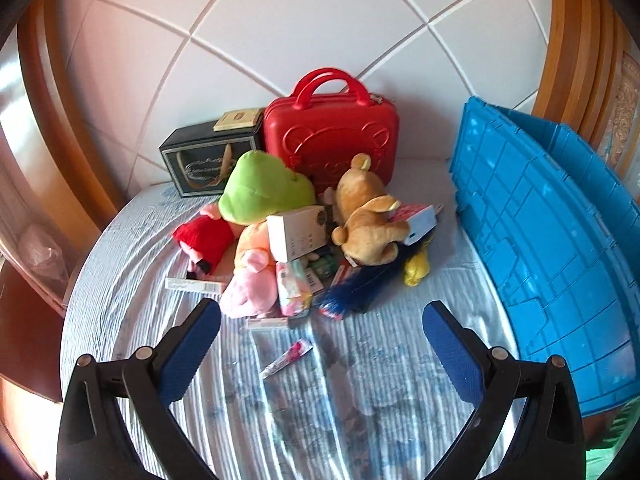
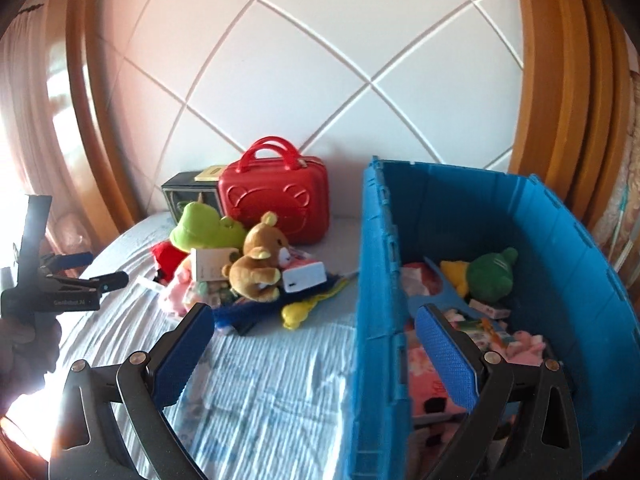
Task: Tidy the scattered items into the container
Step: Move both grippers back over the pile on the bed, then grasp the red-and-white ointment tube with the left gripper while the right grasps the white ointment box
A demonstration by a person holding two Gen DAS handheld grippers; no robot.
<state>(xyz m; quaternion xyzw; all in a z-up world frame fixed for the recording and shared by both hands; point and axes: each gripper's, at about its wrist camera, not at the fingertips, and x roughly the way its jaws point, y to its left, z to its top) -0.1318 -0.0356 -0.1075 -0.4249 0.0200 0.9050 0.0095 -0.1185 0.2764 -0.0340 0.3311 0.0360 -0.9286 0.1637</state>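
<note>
- Both tools are empty, jaws wide apart: the left tool (image 1: 320,344) hangs over the bed (image 1: 304,400), the right tool (image 2: 314,344) straddles the near wall of the blue bin (image 2: 376,320).
- Just ahead of the left tool lies a small pink tube (image 1: 286,358).
- Farther ahead sits the toy pile: pink plush (image 1: 252,280), brown bear (image 1: 366,216), green plush (image 1: 260,190).
- The bin (already part filled) stands to the left tool's right.
- Likely step: between picks; next, lower over the tube or a plush and close.

Ahead of me at twelve o'clock stands a white padded headboard (image 1: 304,28) crossed by diagonal seams, framed in curved orange wood (image 2: 560,80). Below lies the bed (image 1: 320,392) in pale blue striped cloth. Bright light glares at eight o'clock.
</note>
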